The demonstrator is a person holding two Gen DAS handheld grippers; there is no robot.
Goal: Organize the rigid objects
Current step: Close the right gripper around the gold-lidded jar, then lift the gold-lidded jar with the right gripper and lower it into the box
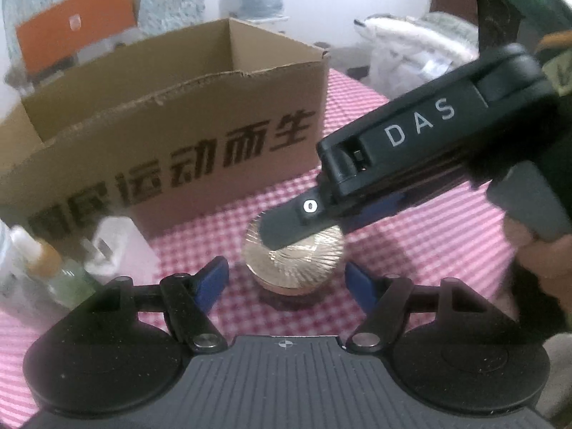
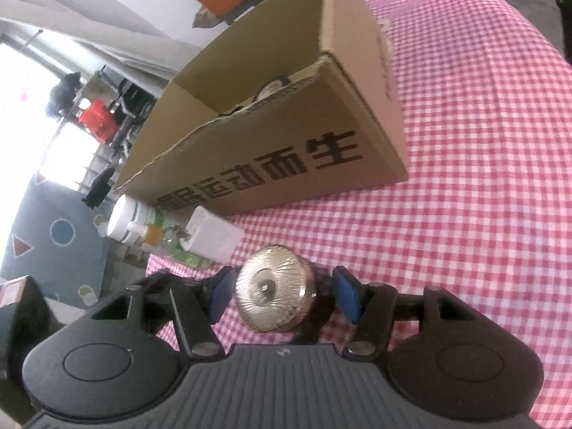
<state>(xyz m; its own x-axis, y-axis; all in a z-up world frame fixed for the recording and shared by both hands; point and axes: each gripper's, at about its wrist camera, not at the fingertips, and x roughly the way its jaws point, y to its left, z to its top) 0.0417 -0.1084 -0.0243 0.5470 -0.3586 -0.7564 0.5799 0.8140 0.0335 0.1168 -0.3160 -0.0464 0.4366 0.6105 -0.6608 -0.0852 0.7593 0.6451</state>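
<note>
Item 1, my left gripper (image 1: pixel 286 275): jaws spread wide, nothing between the blue pads (image 1: pixel 214 273). The gold-lidded jar (image 1: pixel 293 254) stands on the cloth just ahead of the gap, clear of both pads.

Item 2, my right gripper (image 2: pixel 282 291): jaws parted, straddling that same jar (image 2: pixel 273 298). The left pad sits just beside the ribbed lid and the right pad stands apart from it, so no grasp. In the left wrist view this gripper (image 1: pixel 411 150) reaches in from the right, one finger crossing above the lid.

Item 3, surface: a pink-and-white checked tablecloth (image 2: pixel 482 178), running ahead and to the right of the right gripper.

Item 4, cardboard box (image 1: pixel 171 132): open-topped, black printed characters on its near wall, standing ahead of both grippers beyond the jar. From the right wrist view a round object (image 2: pixel 271 87) shows over the torn rim; I cannot tell what it is.

Item 5, ahead-left of the left gripper: a white plug adapter (image 1: pixel 114 246), a small bottle with an amber neck (image 1: pixel 53 268), and, in the right wrist view, a white tub (image 2: pixel 125 221) beyond them at the table edge.

Item 6, room: an orange box (image 1: pixel 75 28) behind the cardboard box; a blue rug with shapes (image 2: pixel 60 243) on the floor to the left; a bright window (image 2: pixel 21 82) beyond; a red crate (image 2: pixel 96 118) farther back.
</note>
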